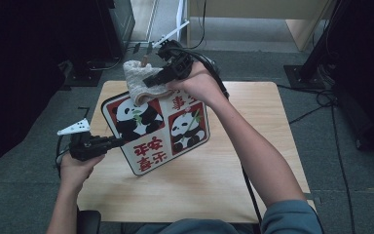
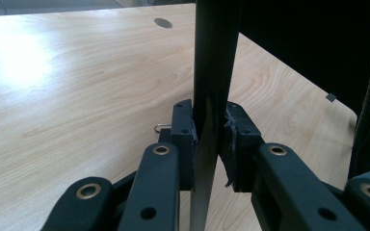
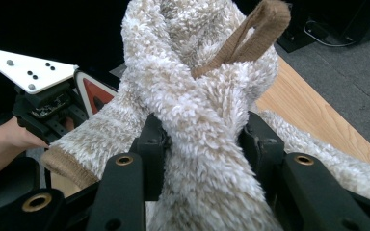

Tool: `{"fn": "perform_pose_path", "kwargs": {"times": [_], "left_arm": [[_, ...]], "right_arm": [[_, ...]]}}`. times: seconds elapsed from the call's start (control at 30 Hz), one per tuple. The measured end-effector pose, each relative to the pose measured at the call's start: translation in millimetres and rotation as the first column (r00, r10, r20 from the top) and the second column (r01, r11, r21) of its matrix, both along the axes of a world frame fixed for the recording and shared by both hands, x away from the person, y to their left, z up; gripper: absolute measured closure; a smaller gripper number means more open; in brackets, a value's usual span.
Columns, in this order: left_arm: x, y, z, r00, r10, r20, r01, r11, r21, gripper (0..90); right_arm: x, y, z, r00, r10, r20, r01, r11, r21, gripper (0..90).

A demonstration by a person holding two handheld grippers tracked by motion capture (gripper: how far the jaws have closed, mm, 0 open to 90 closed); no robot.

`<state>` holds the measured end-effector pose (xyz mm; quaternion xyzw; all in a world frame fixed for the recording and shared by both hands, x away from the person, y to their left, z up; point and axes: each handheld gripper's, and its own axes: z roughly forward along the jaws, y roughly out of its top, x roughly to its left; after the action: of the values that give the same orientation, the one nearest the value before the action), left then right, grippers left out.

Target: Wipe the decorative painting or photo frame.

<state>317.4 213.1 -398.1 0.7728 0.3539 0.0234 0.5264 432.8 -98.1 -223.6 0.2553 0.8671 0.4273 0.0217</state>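
High view: panda board [image 1: 157,131] tilted above the surface [image 1: 214,185] toward its far left corner, left claw [image 1: 114,143] clamped on its left edge; right claw [image 1: 152,80] pinching fluffy towel [image 1: 139,83] against its top edge.
Left claw view: pads [image 2: 185,139] squeezing thin board edge.
Right claw view: towel bunched between closed jaws.

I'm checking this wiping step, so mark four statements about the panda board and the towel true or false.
1. The left gripper clamps the panda board by its edge. True.
2. The right gripper is open and holds nothing. False: it is shut on the fluffy towel.
3. The towel rests on the board's top corner. True.
4. The board lies flat on the wooden table. False: it is held tilted.
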Motion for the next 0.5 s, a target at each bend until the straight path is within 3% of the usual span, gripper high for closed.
{"fn": "perform_pose_path", "kwargs": {"times": [0.5], "left_arm": [[2.4, 2.3, -0.7, 1.0, 0.005, 0.005, -0.005, 1.0, -0.001, 76.9]], "right_arm": [[3.9, -20.2, 1.2, 0.9992, -0.038, -0.01, 0.038, 0.9992, -0.009, 59.5]]}}
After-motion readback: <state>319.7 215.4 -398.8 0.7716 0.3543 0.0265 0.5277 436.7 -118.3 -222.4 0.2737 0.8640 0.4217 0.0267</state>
